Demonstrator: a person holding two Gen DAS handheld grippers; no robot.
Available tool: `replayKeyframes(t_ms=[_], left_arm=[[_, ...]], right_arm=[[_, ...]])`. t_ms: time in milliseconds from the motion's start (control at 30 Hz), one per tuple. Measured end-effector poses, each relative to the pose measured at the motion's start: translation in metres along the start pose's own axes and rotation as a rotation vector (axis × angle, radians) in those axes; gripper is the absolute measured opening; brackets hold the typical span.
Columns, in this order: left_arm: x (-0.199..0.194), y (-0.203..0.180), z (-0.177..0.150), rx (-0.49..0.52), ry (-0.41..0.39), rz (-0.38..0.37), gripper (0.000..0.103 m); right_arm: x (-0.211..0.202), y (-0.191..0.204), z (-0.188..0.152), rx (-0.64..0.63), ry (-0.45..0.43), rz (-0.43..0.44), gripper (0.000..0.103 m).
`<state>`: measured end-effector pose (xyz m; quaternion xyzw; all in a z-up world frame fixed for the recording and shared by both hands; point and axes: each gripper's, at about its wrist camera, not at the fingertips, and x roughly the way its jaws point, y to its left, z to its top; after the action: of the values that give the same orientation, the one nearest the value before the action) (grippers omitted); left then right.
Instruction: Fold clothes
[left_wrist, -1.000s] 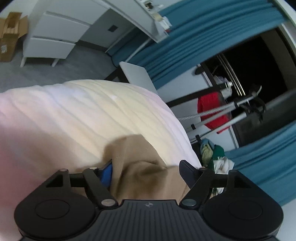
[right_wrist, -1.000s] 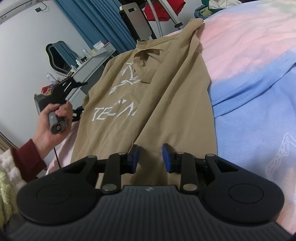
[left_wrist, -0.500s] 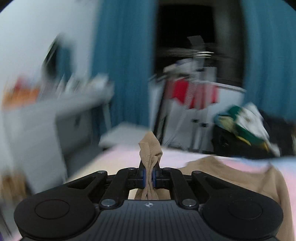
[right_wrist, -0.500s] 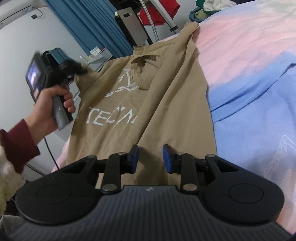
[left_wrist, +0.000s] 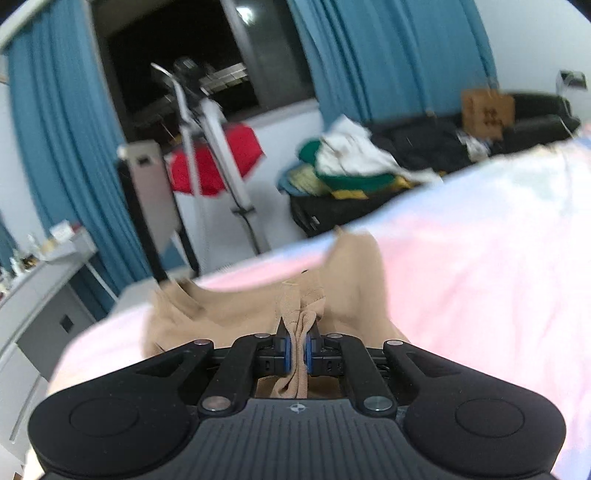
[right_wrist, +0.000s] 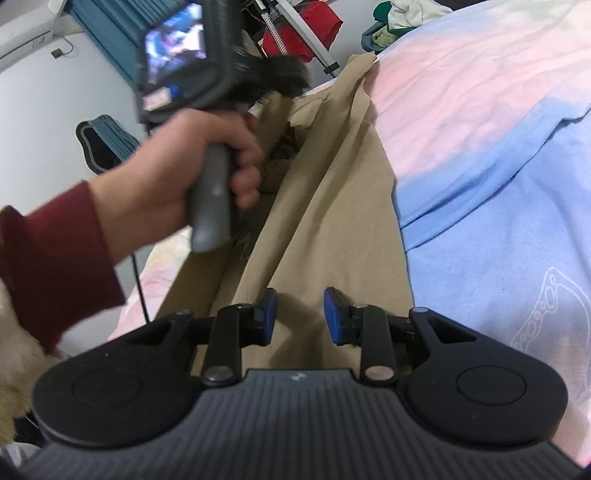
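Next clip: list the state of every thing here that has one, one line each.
left gripper: jaws shut on a bunched fold of the tan shirt.
right gripper: jaws open, over the shirt's lower part, gripping nothing.
tan shirt: on the bed, left side lifted and folding over, not flat.
bedcover: spread under the shirt, lightly wrinkled.
curtains: parted around a dark window.

No text can be read: the dark print on the brown box is too blurred to tell.
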<state>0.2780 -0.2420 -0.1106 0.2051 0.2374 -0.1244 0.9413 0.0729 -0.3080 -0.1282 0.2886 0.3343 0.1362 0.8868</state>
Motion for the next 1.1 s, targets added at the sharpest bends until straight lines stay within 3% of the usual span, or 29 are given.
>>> replayKeyframes(t_ms=[100,200,267,367,500,633,767,900,1100], left_arm=[[0.018,0.015,-0.01,-0.09,0.086,-0.062,0.016],[0.031,0.038,-0.016,-0.211,0.15,-0.12,0.032],[0.027,0.051,-0.01,-0.265,0.136,-0.131,0.058],[0.009,0.059,0.0,-0.273,0.096,-0.155,0.081],[-0.036,0.067,0.013,-0.223,0.023,-0.176,0.088],[-0.118,0.103,-0.011,-0.375,-0.062,-0.187,0.1],[-0.179,0.15,-0.064,-0.488,-0.023,-0.175,0.099],[-0.206,0.173,-0.126,-0.472,0.136,-0.124,0.094],[-0.22,0.181,-0.192,-0.606,0.409,-0.252,0.079]], right_arm=[[0.001,-0.001,-0.001,0.025,-0.001,0.007,0.031],[0.002,0.004,-0.003,-0.004,-0.003,-0.002,0.031],[0.001,0.006,-0.004,-0.016,-0.006,-0.005,0.031],[0.0,0.007,-0.003,-0.021,-0.013,-0.008,0.031],[-0.006,0.011,-0.004,-0.057,-0.029,-0.024,0.032],[-0.015,0.014,-0.003,-0.083,-0.06,-0.047,0.033],[-0.024,0.018,-0.003,-0.109,-0.078,-0.059,0.033],[-0.033,0.028,-0.005,-0.156,-0.098,-0.067,0.033],[-0.049,0.038,-0.01,-0.193,-0.108,-0.081,0.033]])
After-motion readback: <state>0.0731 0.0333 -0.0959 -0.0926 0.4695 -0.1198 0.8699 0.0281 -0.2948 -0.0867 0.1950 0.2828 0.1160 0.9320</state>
